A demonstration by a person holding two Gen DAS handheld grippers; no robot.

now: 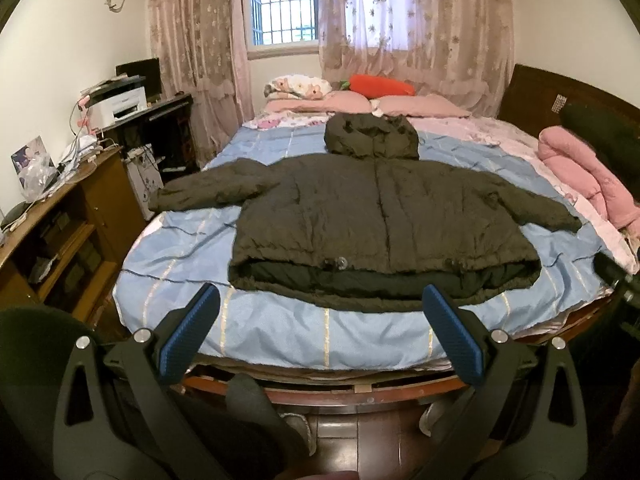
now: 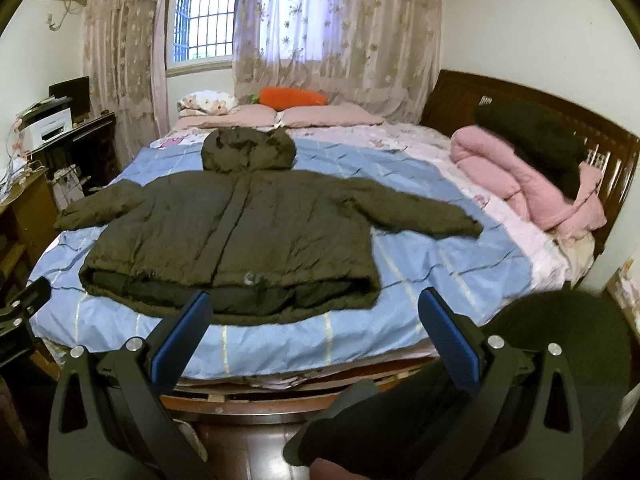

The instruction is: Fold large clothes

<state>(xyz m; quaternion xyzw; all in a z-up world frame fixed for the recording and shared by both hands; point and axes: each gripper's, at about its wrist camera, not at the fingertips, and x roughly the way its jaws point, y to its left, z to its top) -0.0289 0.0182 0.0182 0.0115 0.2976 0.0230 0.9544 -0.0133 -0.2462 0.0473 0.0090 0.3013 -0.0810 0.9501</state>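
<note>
The jacket (image 1: 384, 216) is spread flat on the bed (image 1: 280, 332), unfolded. Left claw (image 1: 316, 332) and right claw (image 2: 316, 336) are held released, empty; a sleeve (image 2: 420, 208) is probably to be gripped next.

I see both wrist views from the foot of the bed (image 1: 280, 344), facing the window (image 2: 204, 12); both share the jacket (image 1: 380, 216).

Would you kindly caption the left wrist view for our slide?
Open left gripper facing a dark hooded jacket spread flat on the blue bedspread.
</note>
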